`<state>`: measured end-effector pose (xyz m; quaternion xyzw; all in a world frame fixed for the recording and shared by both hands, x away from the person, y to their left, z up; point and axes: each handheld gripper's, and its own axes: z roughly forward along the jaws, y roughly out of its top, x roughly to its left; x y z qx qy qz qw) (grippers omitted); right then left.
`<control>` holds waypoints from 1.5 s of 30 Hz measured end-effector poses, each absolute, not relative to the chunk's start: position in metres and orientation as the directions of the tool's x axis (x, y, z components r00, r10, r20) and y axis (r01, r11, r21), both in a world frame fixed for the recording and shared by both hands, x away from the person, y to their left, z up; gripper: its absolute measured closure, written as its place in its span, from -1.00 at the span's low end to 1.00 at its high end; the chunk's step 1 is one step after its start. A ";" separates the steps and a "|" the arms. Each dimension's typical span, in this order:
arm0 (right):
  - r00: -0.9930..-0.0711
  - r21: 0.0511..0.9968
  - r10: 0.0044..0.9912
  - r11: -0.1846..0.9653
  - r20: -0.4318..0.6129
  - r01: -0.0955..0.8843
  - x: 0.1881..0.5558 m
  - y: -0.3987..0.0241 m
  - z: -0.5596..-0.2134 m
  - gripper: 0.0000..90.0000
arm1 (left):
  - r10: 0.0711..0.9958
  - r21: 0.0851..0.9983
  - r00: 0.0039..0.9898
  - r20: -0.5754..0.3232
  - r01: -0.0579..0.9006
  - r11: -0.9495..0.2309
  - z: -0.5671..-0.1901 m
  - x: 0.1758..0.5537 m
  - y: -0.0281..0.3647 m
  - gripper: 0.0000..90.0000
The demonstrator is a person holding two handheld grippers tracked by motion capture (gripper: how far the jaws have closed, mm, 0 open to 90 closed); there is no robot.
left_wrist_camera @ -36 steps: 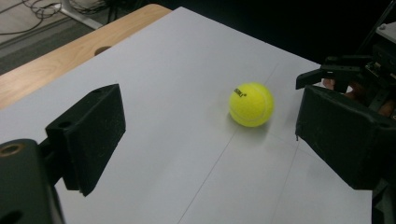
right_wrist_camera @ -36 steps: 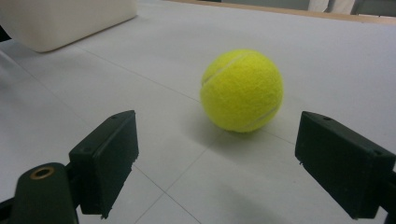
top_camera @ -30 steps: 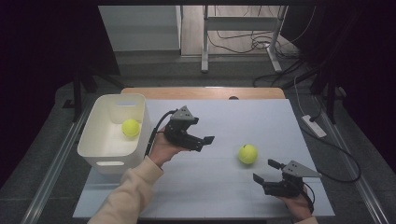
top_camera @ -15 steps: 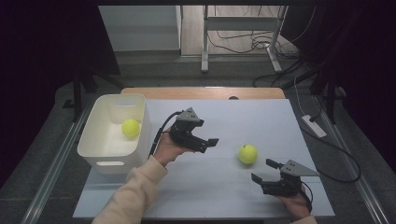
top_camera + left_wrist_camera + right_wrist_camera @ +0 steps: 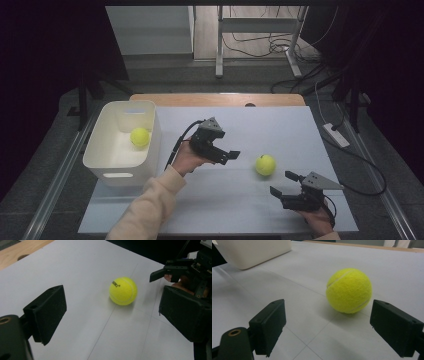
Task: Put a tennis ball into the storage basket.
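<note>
While one ball [image 5: 140,137] is lying in the bin [image 5: 107,165], both grippers [image 5: 231,155] [image 5: 283,184], fingers spread empty, are flanking another ball [image 5: 265,165] on the table [image 5: 280,125].

Small black print on tennis ball [image 5: 123,291], seemingly unreadable.

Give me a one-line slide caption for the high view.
Two hand-held claws, left and right, both open, flank a loose tennis ball; another ball sits in the white bin.
</note>
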<state>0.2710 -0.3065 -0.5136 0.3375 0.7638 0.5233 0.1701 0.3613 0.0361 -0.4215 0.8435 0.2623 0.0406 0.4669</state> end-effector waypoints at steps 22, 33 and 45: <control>-0.720 0.915 0.690 0.236 0.080 0.328 0.268 -0.302 -0.512 -0.70 | 0.454 0.785 0.875 -0.167 0.397 -0.477 -0.433 0.367 0.013 -0.83; -0.712 0.917 0.697 0.223 0.086 0.330 0.264 -0.308 -0.512 -0.70 | 0.438 0.773 0.880 -0.184 0.404 -0.489 -0.441 0.374 -0.003 -0.82; -0.717 0.919 0.692 0.222 0.087 0.326 0.263 -0.305 -0.511 -0.70 | 0.424 0.761 0.886 -0.187 0.403 -0.508 -0.448 0.376 -0.014 -0.83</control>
